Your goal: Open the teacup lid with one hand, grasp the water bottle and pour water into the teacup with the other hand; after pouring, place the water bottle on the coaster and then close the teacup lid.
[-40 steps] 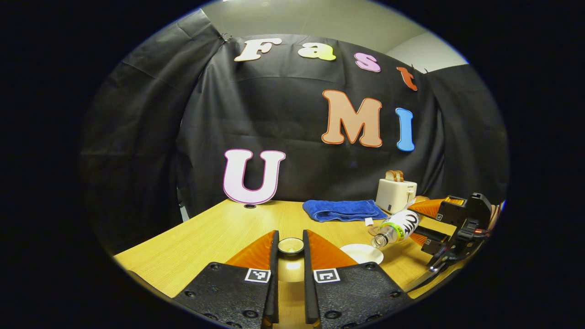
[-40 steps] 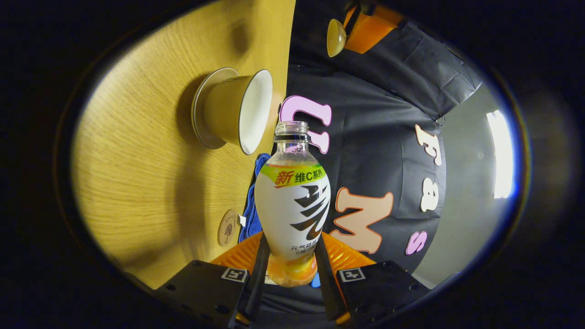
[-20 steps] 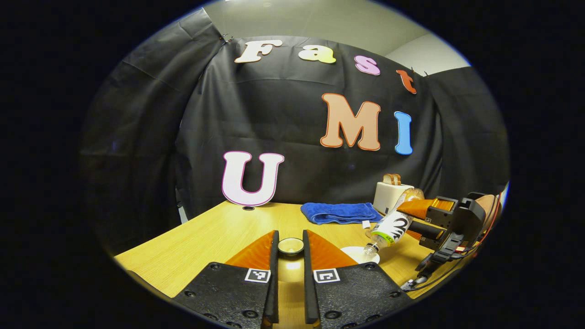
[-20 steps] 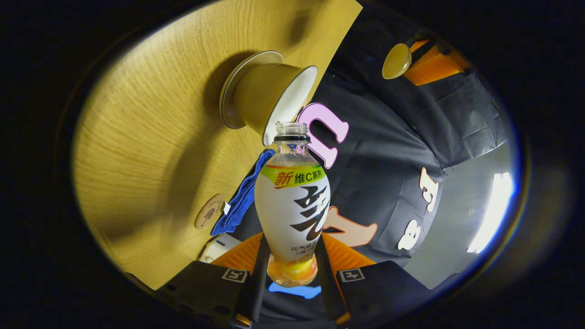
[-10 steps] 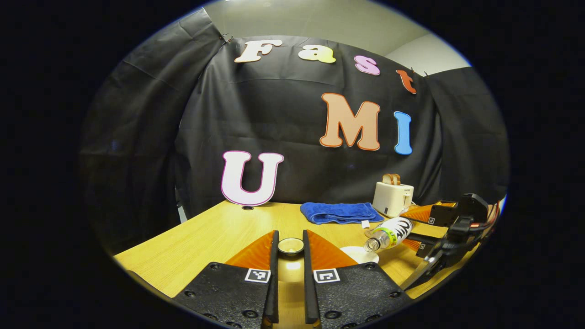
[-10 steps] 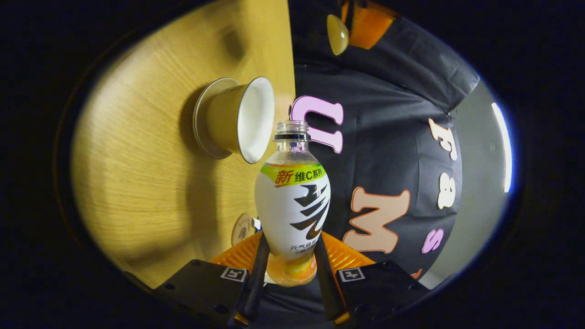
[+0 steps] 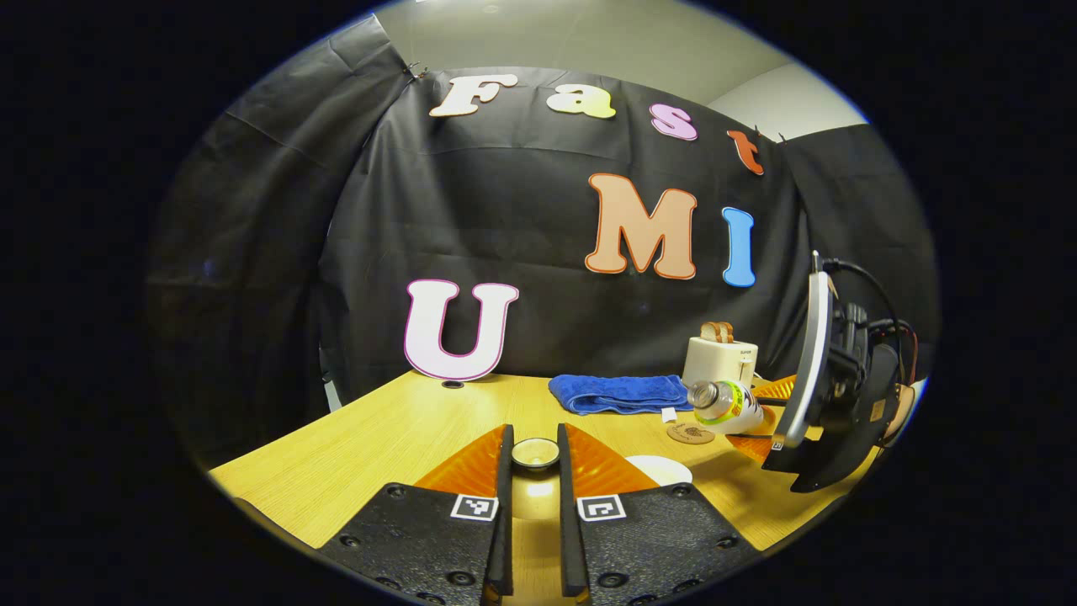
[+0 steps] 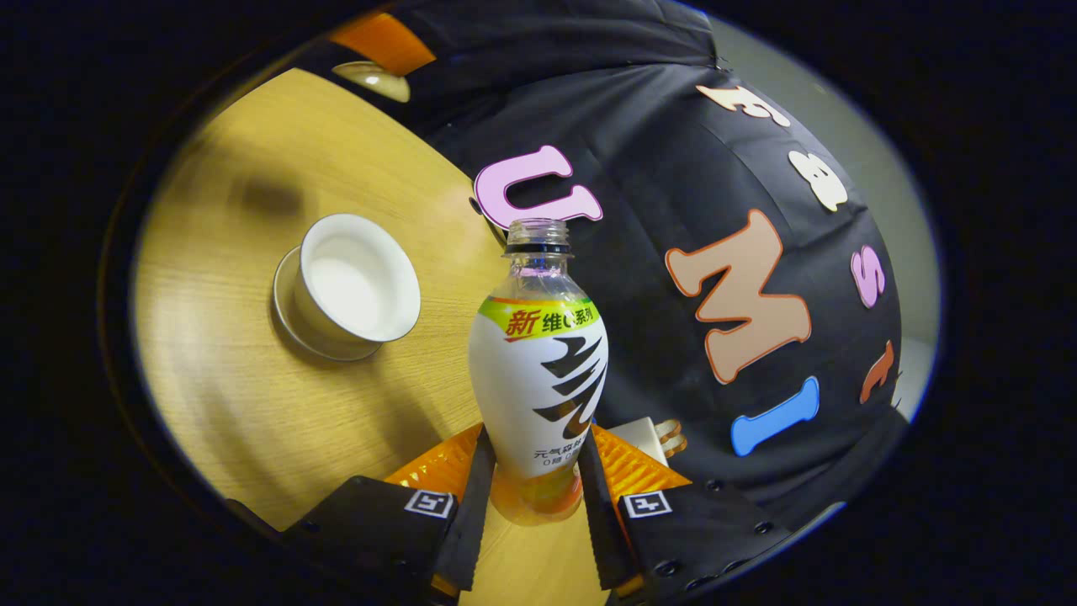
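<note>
Table (image 8: 252, 404): light wood, bearing all below. Blue towel (image 7: 621, 392): folded at the far edge, beside a white toaster (image 7: 720, 360). Water bottle (image 8: 538, 370): uncapped, tilted, off the table; my right gripper (image 8: 532, 492) clamps both fingers on its lower body. Teacup (image 8: 358, 290): open, on its saucer, left of the bottle's neck. Coaster (image 7: 691, 433): round, flat on the wood below the bottle. Teacup lid (image 7: 535, 454): raised off the cup, pinched narrowly in my left gripper (image 7: 535, 471).

Both grippers' jaws clamped, loaded
</note>
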Demonstrator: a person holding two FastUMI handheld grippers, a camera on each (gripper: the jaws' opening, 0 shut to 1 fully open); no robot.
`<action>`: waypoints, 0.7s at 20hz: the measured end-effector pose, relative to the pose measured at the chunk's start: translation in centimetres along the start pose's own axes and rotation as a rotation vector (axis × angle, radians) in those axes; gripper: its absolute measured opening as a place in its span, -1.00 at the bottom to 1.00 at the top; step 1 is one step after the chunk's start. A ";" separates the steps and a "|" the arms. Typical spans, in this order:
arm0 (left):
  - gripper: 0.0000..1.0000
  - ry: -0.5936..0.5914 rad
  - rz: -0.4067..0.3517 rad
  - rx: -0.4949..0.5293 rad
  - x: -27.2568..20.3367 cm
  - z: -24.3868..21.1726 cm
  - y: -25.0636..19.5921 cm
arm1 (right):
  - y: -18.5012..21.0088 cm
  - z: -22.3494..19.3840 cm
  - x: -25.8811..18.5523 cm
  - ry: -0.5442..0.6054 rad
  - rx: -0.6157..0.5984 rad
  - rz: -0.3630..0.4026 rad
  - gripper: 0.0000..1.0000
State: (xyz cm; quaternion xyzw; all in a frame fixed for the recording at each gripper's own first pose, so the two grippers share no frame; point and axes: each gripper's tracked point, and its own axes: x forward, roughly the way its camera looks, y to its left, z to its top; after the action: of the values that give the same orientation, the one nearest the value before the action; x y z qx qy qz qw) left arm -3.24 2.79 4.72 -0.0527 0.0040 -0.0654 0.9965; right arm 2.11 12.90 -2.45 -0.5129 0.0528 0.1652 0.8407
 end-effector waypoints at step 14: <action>-0.63 -0.010 -0.014 -0.002 -0.1 0.4 -0.6 | -4.6 0.2 2.6 -0.005 0.580 -0.003 0.17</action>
State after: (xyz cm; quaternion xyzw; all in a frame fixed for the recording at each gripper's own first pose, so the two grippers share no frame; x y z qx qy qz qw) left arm -3.45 2.27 5.18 -0.0540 -0.0012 -0.0724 0.9959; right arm 6.03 11.72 0.81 -0.2508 0.0948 0.1434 0.9526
